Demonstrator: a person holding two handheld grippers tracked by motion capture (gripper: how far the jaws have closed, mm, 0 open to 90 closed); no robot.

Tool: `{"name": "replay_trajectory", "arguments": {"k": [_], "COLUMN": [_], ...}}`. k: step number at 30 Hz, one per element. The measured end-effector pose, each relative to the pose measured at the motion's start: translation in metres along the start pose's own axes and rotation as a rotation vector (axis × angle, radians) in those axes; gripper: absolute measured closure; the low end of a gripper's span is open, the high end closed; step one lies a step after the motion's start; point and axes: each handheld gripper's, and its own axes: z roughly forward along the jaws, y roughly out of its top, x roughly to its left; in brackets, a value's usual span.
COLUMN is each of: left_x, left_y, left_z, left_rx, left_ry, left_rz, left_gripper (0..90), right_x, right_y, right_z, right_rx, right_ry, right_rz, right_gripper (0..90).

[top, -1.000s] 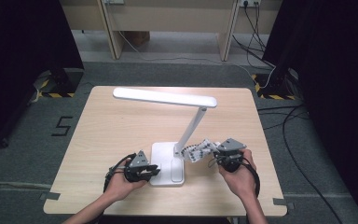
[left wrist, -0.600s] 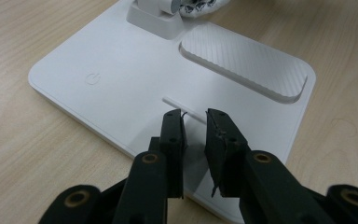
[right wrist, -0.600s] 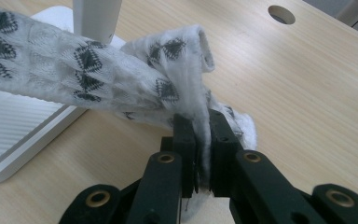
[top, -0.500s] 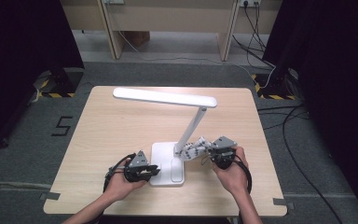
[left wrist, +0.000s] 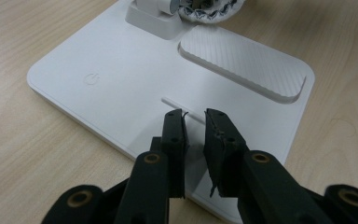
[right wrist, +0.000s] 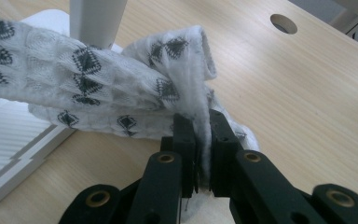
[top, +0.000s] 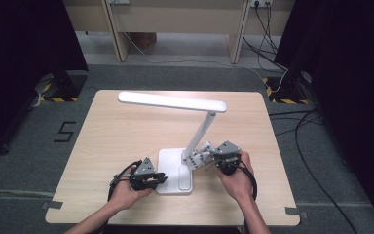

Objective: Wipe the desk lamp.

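A white desk lamp stands on the wooden table (top: pixel 117 141), with a long head (top: pixel 172 102), a slanted stem (top: pixel 202 131) and a flat base (top: pixel 175 170). My right gripper (top: pixel 213 157) (right wrist: pixel 202 121) is shut on a white cloth with black diamond marks (top: pixel 198 157) (right wrist: pixel 98 79). The cloth is wrapped against the foot of the stem (right wrist: pixel 95 18). My left gripper (top: pixel 163 176) (left wrist: pixel 195 114) is shut with only a narrow slit and nothing in it. Its tips rest over the base (left wrist: pixel 112 88), near a thin groove and a power symbol (left wrist: pixel 90 78).
A ribbed recess (left wrist: pixel 242 60) lies in the base behind the left jaws. A round cable hole (right wrist: pixel 283 23) is cut in the table beyond the cloth. Cables (top: pixel 292 117) trail on the floor at the right. A desk frame (top: pixel 175 24) stands beyond the table.
My right gripper has moved a little to the left with the cloth, closer against the lamp stem. The left gripper has stayed on the base.
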Motion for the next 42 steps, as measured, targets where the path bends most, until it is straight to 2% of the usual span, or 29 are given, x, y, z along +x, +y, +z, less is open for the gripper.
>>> {"name": "replay_trajectory", "arguments": {"k": [21,42], "left_x": [0.0,0.0], "left_y": [0.0,0.0], "left_z": [0.0,0.0], "left_rx": [0.0,-0.001], "left_ry": [-0.003,-0.002], "left_rz": [-0.001,-0.002], "left_gripper": [77.7,77.7], "right_x": [0.021,0.032], "right_y": [0.009,0.01], "right_z": [0.019,0.027], "right_rx": [-0.012,-0.001], "right_ry": [0.028,0.047], "right_rz": [-0.032,-0.052], "right_gripper": [84.7,84.7]}}
